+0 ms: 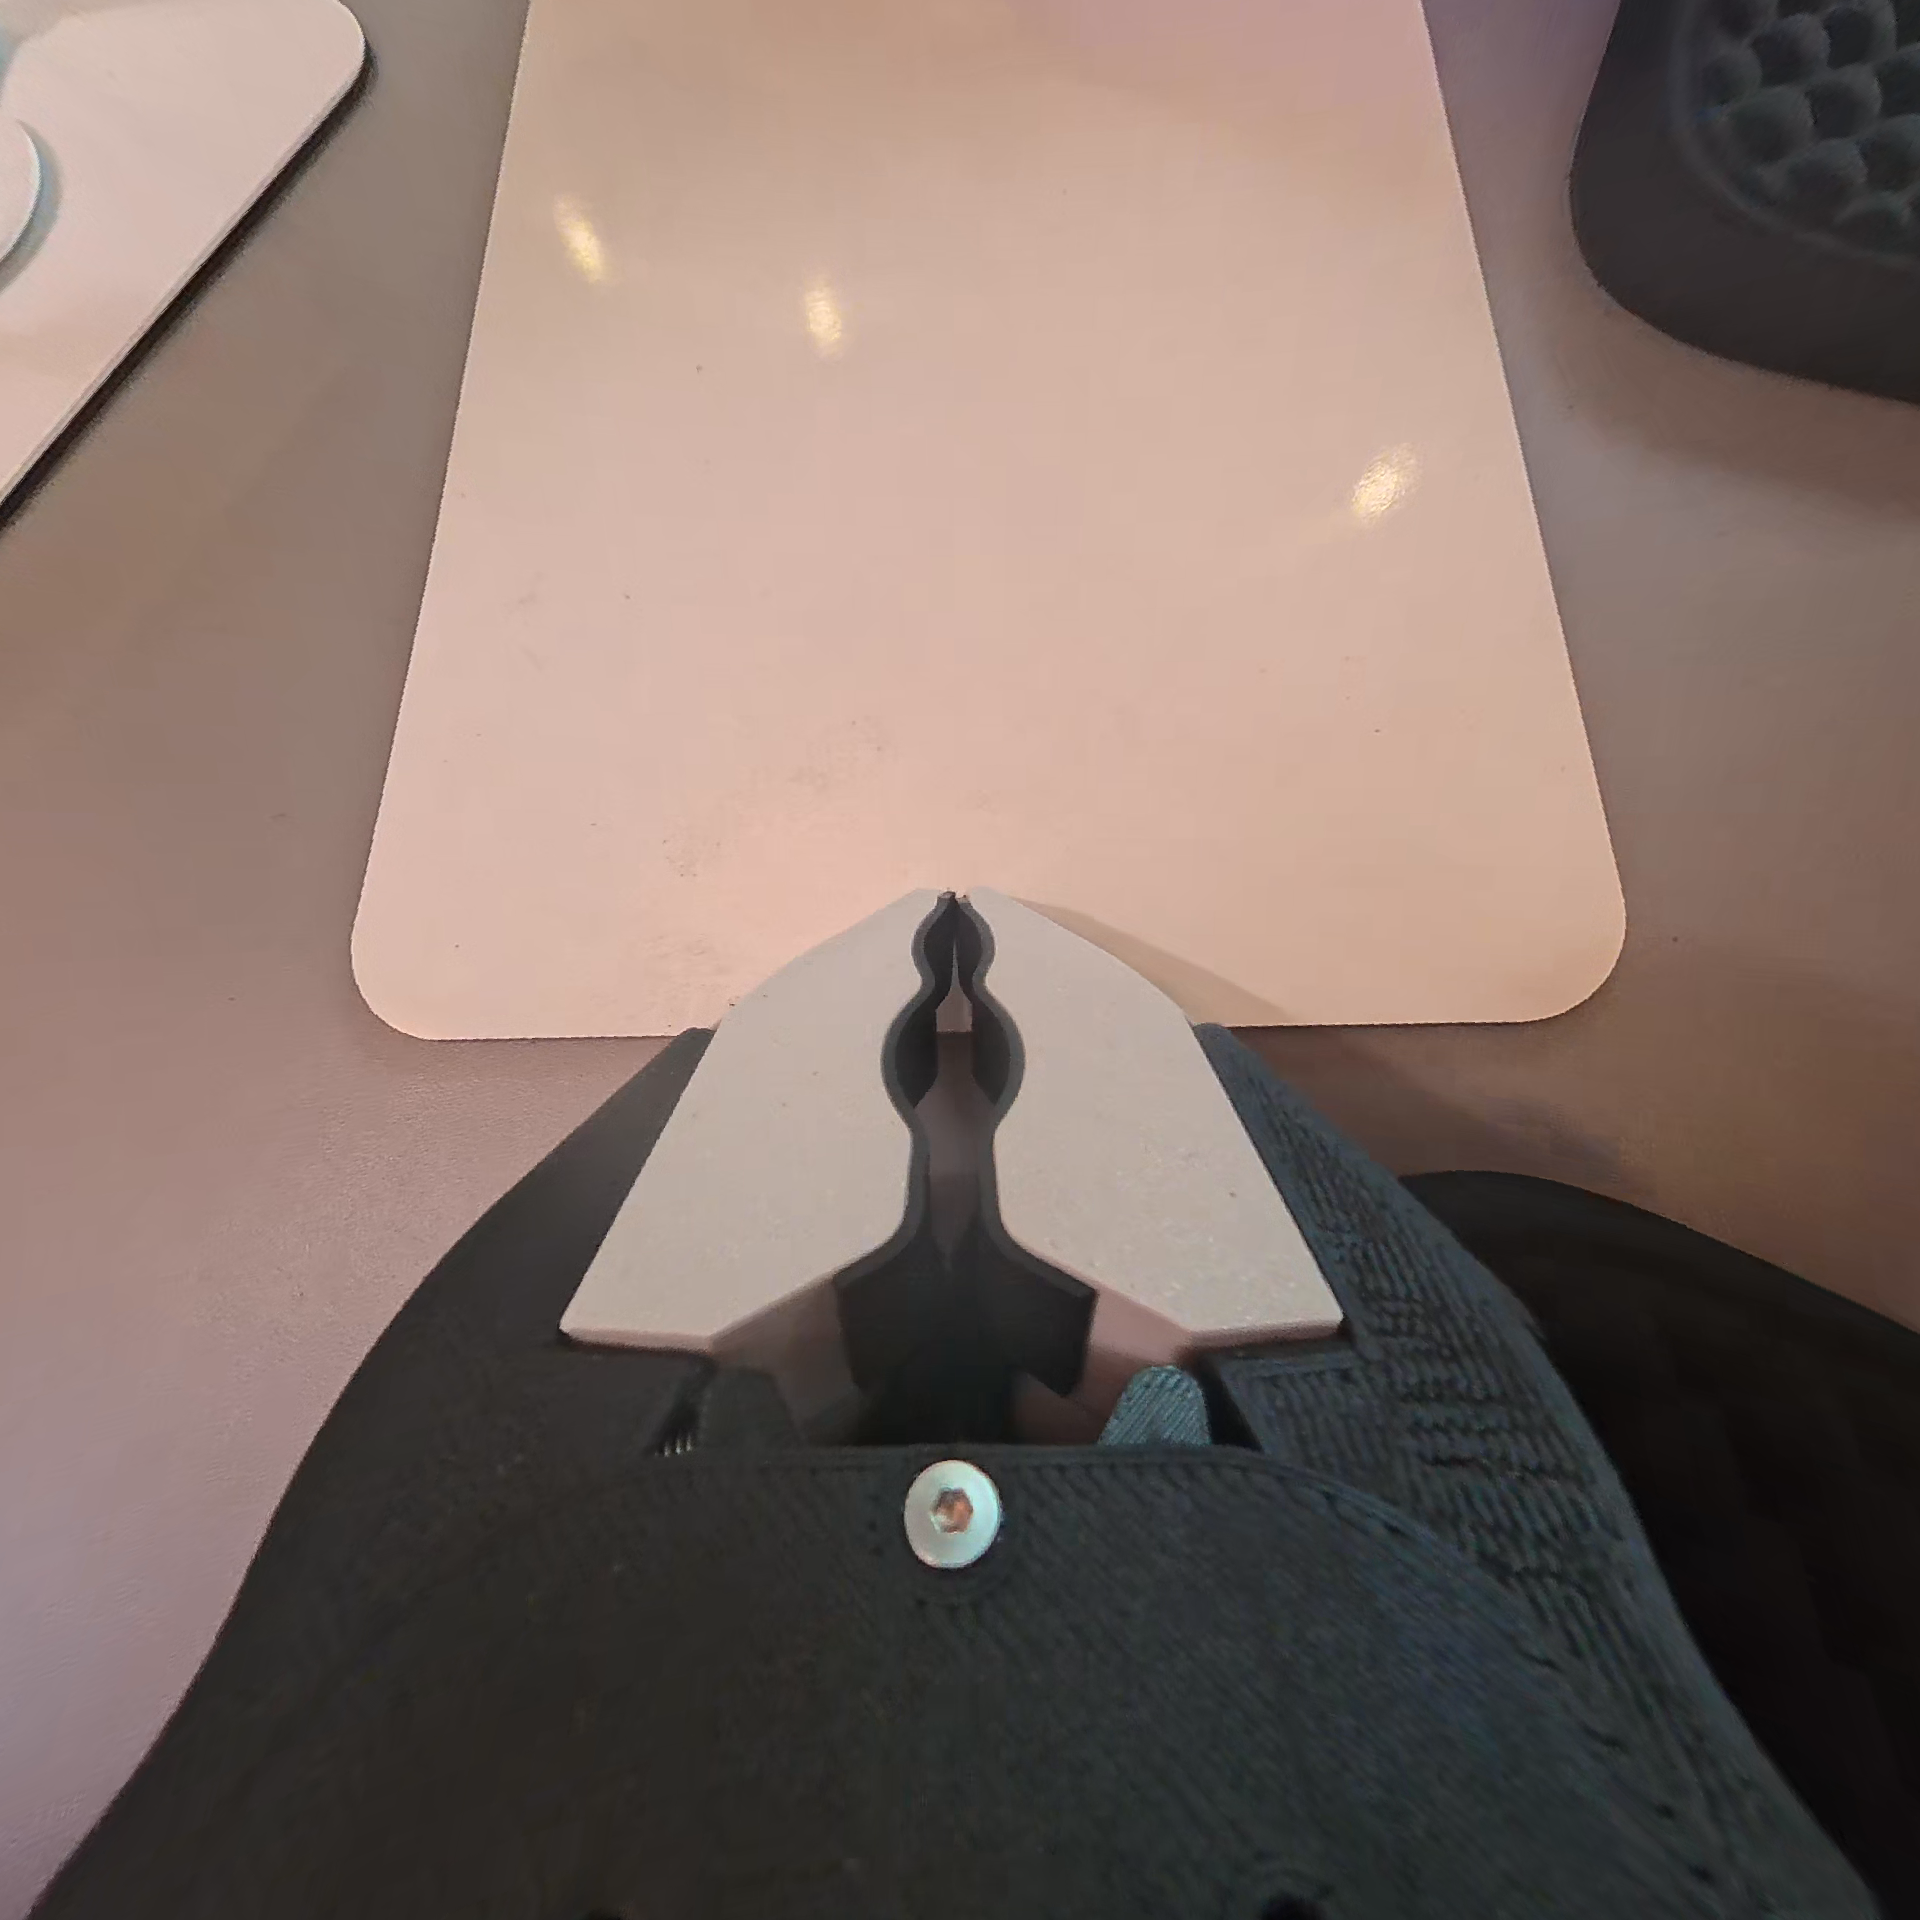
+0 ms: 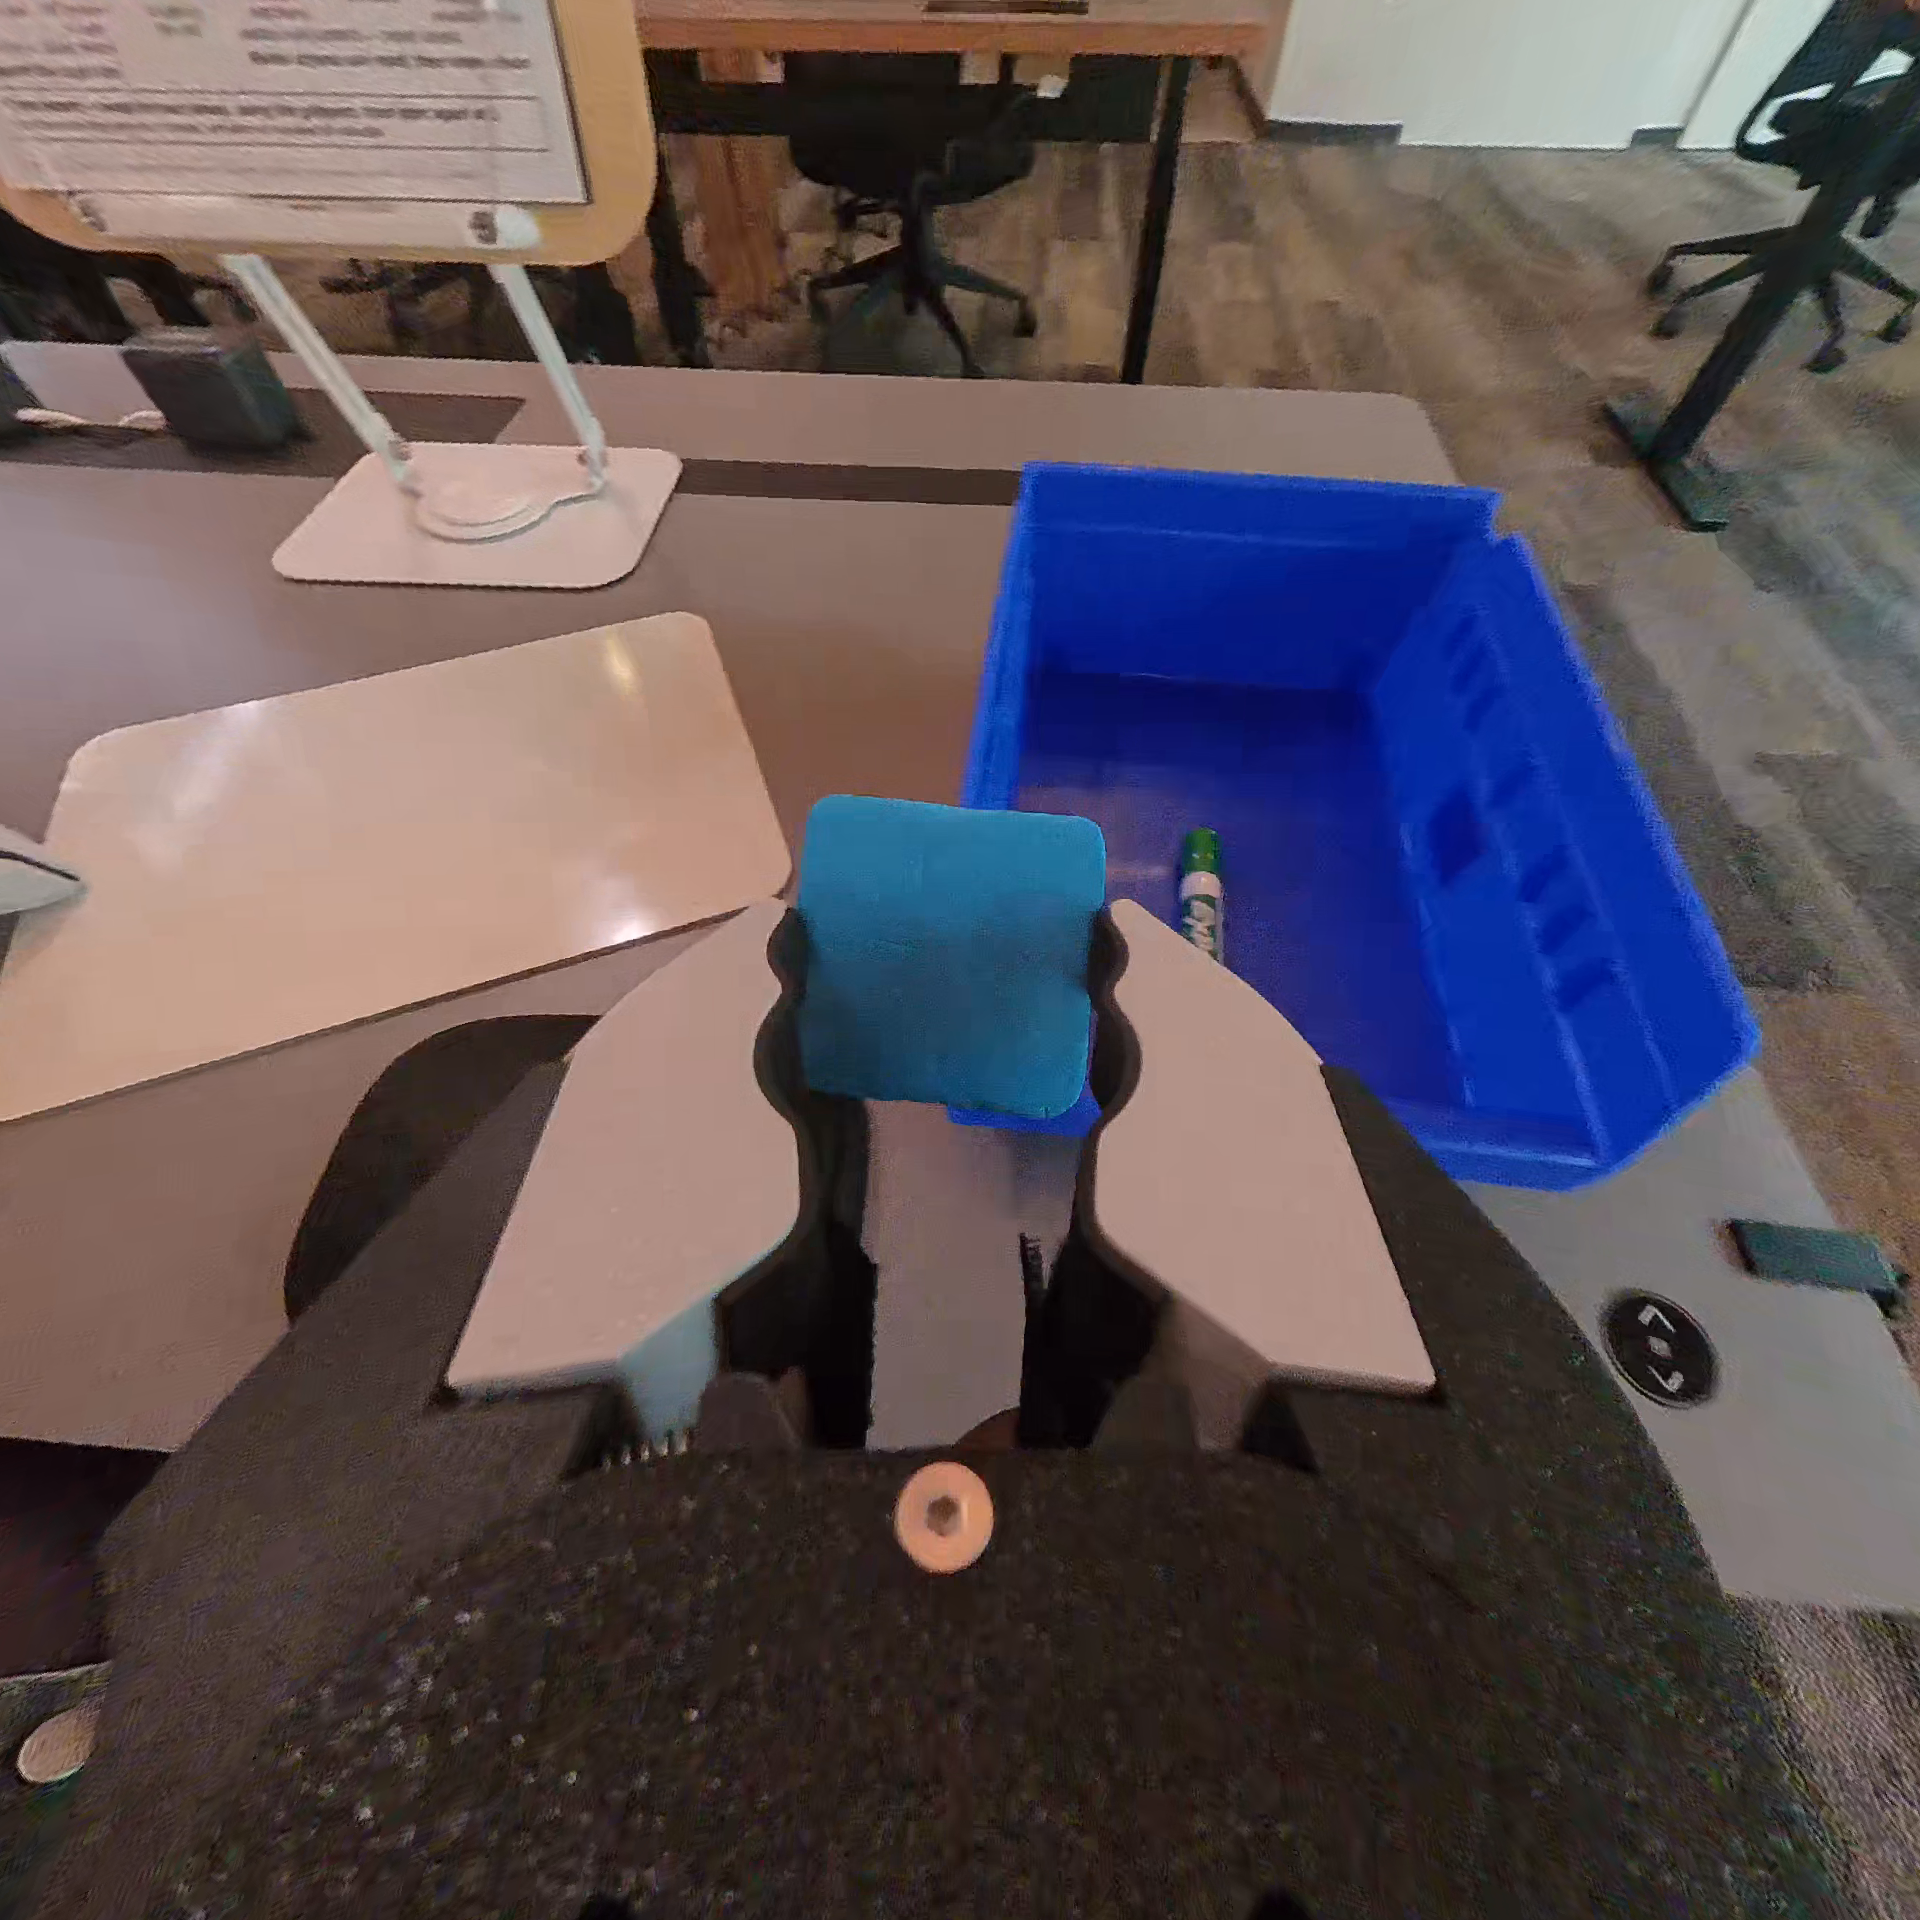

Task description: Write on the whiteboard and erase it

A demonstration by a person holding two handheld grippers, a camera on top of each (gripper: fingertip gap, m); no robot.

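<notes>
Right tool (image 2: pixel 943 914) pinches a teal eraser (image 2: pixel 948 956) between its two grey fingers (image 2: pixel 665 1143), and we see the eraser standing upright in the grip, lifted above the desk (image 2: pixel 862 644). Just beyond and to the right of this tool sits a blue bin (image 2: pixel 1538 935), its near left corner partly hidden behind the eraser. Inside the bin, close to the tool's right finger, lies a green marker (image 2: pixel 1202 894) on the bin floor. To the left of the tool the whiteboard (image 2: pixel 395 831) lies flat on the desk, and we see no marks on its glossy surface. Farther off beyond the whiteboard stands a white stand base (image 2: pixel 343 540) with two slanted legs holding up a printed sheet. Office chairs and carpet show past the desk's far edge.

Left tool (image 1: pixel 954 896) has its fingers pressed together, tips meeting with nothing between them. We see its tips over the near edge of the whiteboard (image 1: pixel 987 520), which stretches away straight ahead of it; whether they touch the board we cannot tell. A dark textured object (image 1: pixel 1766 187) sits at the far right of this tool, cut off by the view's edge.
</notes>
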